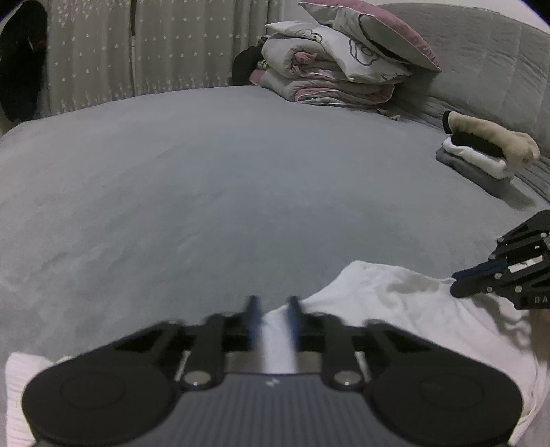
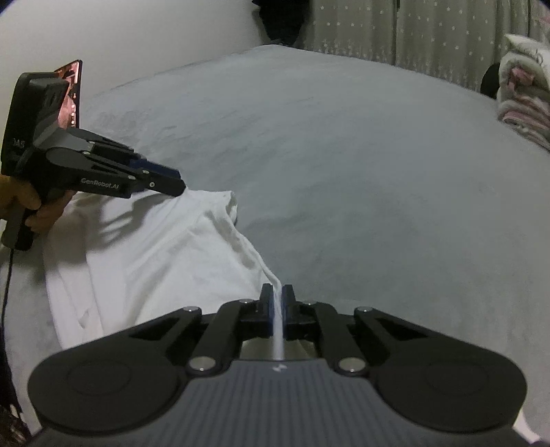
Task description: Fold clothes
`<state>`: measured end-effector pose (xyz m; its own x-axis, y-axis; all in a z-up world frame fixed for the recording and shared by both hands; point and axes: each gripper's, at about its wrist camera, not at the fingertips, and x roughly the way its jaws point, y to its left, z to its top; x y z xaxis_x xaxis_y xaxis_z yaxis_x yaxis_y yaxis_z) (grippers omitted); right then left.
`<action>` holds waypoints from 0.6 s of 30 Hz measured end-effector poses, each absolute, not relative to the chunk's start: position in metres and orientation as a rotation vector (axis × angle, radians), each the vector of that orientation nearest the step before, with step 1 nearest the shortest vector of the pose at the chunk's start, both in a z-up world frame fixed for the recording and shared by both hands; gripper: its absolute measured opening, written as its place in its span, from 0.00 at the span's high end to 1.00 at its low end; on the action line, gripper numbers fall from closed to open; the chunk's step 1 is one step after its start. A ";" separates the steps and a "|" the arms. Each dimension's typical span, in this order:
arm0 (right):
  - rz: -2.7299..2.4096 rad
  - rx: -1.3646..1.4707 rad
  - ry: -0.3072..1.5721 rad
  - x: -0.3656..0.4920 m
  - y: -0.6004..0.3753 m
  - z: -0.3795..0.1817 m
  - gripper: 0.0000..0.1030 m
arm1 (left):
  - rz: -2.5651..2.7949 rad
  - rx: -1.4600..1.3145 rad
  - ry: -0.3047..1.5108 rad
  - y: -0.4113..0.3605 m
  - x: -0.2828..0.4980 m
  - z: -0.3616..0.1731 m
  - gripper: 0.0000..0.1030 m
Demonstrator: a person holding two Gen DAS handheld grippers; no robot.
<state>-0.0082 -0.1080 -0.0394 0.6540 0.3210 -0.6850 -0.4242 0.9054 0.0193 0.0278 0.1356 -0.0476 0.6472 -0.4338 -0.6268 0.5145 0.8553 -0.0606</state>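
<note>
White garment (image 2: 154, 251) lies on the grey bed (image 2: 343, 172), both the left tool (image 1: 271, 306) and right tool (image 2: 276, 292) clamped on its edges.

Items as I see them from my station, by colour and pattern: white garment (image 2: 154, 261), plain, no print that I can make out; bed cover (image 1: 206, 192), plain blue-grey; left gripper (image 2: 178, 187), black body with blue finger pads and pale lettering on its side; right gripper (image 2: 277, 302), black, blue pads, dark grey ribbed housing; curtains (image 1: 144, 48), beige-grey scattered with small white stars; folded quilts (image 1: 326, 72), pale grey with outlined flower motifs and pink edging; pillow (image 1: 378, 31), grey face, mauve-pink underside; headboard (image 1: 481, 58), grey, quilted; folded stack (image 1: 481, 154), tan over black over white over grey-blue.
</note>
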 end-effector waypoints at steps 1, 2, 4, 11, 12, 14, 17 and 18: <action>0.405 -0.151 0.743 -0.010 -0.110 -0.038 0.96 | -0.537 0.124 0.675 0.137 0.027 -0.048 0.92; 0.391 -0.153 0.743 -0.011 -0.112 -0.037 0.96 | -0.535 0.121 0.671 0.138 0.027 -0.049 0.92; 0.388 -0.149 0.760 -0.010 -0.115 -0.040 0.97 | -0.532 0.117 0.667 0.138 0.026 -0.051 0.92; 0.393 -0.132 0.766 -0.010 -0.119 -0.043 0.91 | -0.516 0.115 0.678 0.132 0.031 -0.049 0.88; 0.388 -0.127 0.762 -0.011 -0.119 -0.041 0.84 | -0.511 0.122 0.677 0.130 0.030 -0.048 0.88; 0.372 -0.130 0.751 -0.016 -0.119 -0.037 0.74 | -0.501 0.135 0.674 0.127 0.028 -0.046 0.84; 0.368 -0.132 0.725 -0.024 -0.118 -0.030 0.74 | -0.501 0.128 0.674 0.124 0.024 -0.042 0.77; 0.378 -0.121 0.716 -0.028 -0.118 -0.027 0.74 | -0.508 0.117 0.676 0.125 0.022 -0.040 0.76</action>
